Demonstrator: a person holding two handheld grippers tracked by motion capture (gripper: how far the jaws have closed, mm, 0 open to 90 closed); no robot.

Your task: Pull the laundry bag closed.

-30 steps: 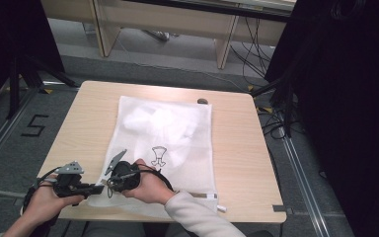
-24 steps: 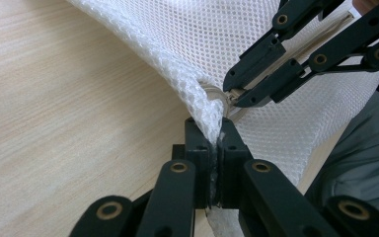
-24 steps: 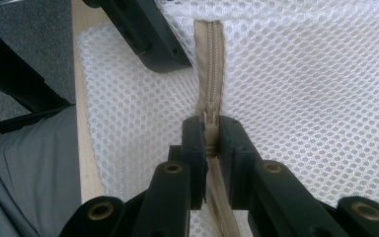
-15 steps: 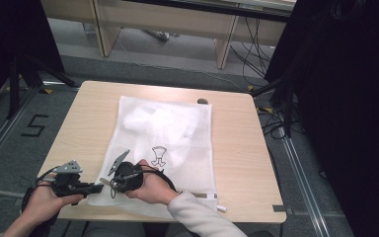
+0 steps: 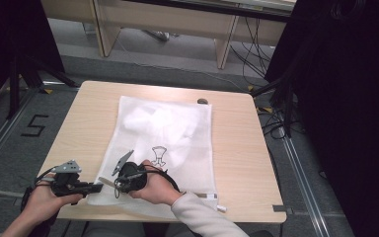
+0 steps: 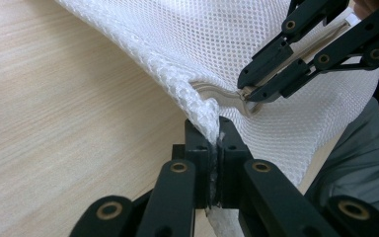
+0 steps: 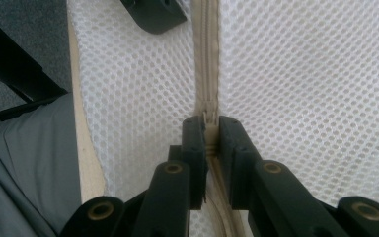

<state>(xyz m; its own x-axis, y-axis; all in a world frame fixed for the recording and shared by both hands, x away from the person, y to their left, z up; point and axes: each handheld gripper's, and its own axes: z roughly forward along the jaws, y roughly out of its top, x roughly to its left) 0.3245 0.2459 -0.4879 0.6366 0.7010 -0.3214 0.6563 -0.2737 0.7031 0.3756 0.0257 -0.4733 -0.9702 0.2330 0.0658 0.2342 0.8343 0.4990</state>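
A white mesh laundry bag [image 5: 177,148] with a white garment inside lies flat on the wooden table [image 5: 237,148]. Its zipper runs along the near edge. In the left gripper view, my left gripper [image 6: 215,140] is shut on the bag's near-left corner, lifting the mesh slightly. Just right of it my right gripper [image 6: 249,94] pinches the zipper. In the right gripper view, the right gripper [image 7: 210,129] is shut on the zipper pull [image 7: 210,118], with the beige zipper tape [image 7: 206,59] running ahead. Seen from above, both grippers, left [image 5: 97,187] and right [image 5: 107,181], meet at the bag's near-left corner.
A small dark object [image 5: 202,101] rests at the table's far edge. A white tab [image 5: 212,196] sticks out at the bag's near-right corner. Black curtains and cables stand to the right, desk legs behind, and a floor mark "5" [image 5: 34,126] to the left.
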